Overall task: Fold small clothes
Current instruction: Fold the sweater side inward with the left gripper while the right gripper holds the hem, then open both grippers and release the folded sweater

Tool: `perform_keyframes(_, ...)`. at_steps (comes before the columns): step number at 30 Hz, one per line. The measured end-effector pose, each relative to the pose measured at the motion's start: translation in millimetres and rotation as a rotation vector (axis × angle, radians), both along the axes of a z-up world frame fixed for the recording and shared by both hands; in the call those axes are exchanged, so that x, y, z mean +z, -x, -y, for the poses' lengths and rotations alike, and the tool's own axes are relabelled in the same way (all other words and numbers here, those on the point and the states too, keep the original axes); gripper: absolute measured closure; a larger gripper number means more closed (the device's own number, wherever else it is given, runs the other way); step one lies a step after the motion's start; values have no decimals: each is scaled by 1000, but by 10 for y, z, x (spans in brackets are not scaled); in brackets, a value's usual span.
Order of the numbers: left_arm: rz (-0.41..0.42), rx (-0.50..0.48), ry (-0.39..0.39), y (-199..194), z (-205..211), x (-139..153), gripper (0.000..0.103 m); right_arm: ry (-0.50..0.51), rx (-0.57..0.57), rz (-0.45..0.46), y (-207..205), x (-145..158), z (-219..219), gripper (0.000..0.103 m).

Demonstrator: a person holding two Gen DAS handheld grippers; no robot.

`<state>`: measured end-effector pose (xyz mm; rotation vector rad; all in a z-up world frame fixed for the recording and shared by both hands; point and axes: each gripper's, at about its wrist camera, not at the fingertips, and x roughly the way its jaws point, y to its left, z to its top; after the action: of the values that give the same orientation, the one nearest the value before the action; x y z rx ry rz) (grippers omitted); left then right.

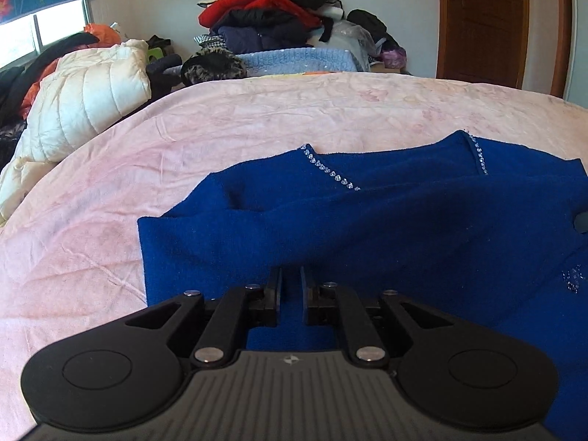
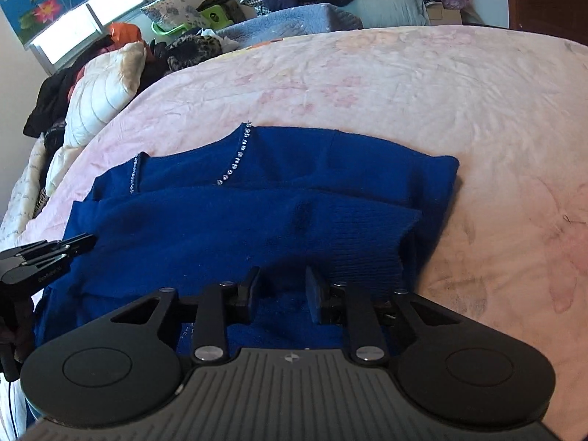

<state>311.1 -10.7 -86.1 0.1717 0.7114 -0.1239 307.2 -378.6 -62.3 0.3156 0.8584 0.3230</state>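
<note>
A royal-blue knit sweater (image 1: pixel 367 220) with rhinestone trim at the neckline lies on the pink bedsheet (image 1: pixel 257 117), its sleeves folded across the body. It also shows in the right wrist view (image 2: pixel 257 220). My left gripper (image 1: pixel 291 286) sits low over the sweater's near left part, jaws a narrow gap apart with blue fabric between them. My right gripper (image 2: pixel 283 286) sits over the near right part by the ribbed cuff (image 2: pixel 367 242), jaws a wider gap apart over fabric. The left gripper also shows at the left edge of the right wrist view (image 2: pixel 79 244).
A cream quilted duvet (image 1: pixel 84 103) lies at the bed's left side. A tall heap of clothes (image 1: pixel 272 18) and a light-blue blanket (image 1: pixel 301 60) stand beyond the bed. A wooden door (image 1: pixel 485 22) is at the back right. A window (image 2: pixel 84 18) is at the left.
</note>
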Motion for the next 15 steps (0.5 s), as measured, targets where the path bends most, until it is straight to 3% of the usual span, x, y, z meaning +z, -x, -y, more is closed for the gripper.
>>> perform_keyframes(2, 20, 8, -41, -27, 78, -5, 94, -4, -7, 17, 18, -28, 23, 84)
perform_keyframes(4, 5, 21, -56, -28, 109, 58, 93, -25, -29, 4, 27, -18, 41, 82)
perform_keyframes(6, 9, 40, 35, 167, -23, 241, 93, -69, -76, -35, 157, 78, 75, 68)
perform_keyframes(8, 49, 32, 144, 501, -223, 425, 92, -165, -50, -25, 485, 222, 134, 52)
perform_keyframes(9, 54, 40, 207, 712, -362, 508, 82, -219, -33, -12, 674, 282, 172, 47)
perform_keyframes(10, 47, 46, 267, 911, -493, 564, 59, -298, -21, -13, 904, 325, 229, 43)
perform_keyframes(11, 36, 57, 318, 1103, -615, 596, 44, -367, -18, -30, 1106, 331, 279, 43)
perform_keyframes(12, 31, 82, 367, 1343, -749, 614, 16, -432, -17, -59, 1329, 319, 319, 43)
perform_keyframes(13, 34, 107, 405, 1567, -870, 607, 9, -472, -19, -81, 1535, 290, 345, 43)
perform_keyframes(15, 1, 148, 480, 1980, -1092, 536, 9, -496, -43, -110, 1927, 216, 372, 43)
